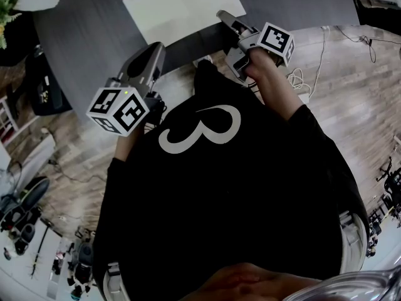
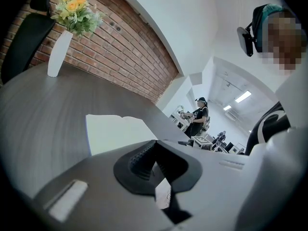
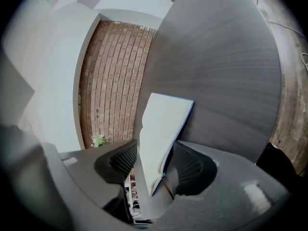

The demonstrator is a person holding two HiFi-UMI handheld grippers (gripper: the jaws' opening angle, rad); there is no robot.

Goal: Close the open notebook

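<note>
Open notebook [image 1: 182, 11] lies flat on the grey table [image 1: 94, 36]. Your right gripper [image 3: 155, 150] has its jaws apart, straddling the notebook's right edge without clamping it. Your left gripper [image 2: 156, 150] hangs near the notebook's left side, jaws together and empty.

a big white 3 [image 1: 200, 130] stood on the person's black shirt [image 1: 250, 199]; black-and-white square markers covered the left cube [image 1: 119, 110] and right cube [image 1: 277, 41]; nothing else was legible

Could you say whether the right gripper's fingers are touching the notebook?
Cannot tell. The right gripper view shows the notebook between the open fingers, clear of one, but no plain gap at the other.
</note>
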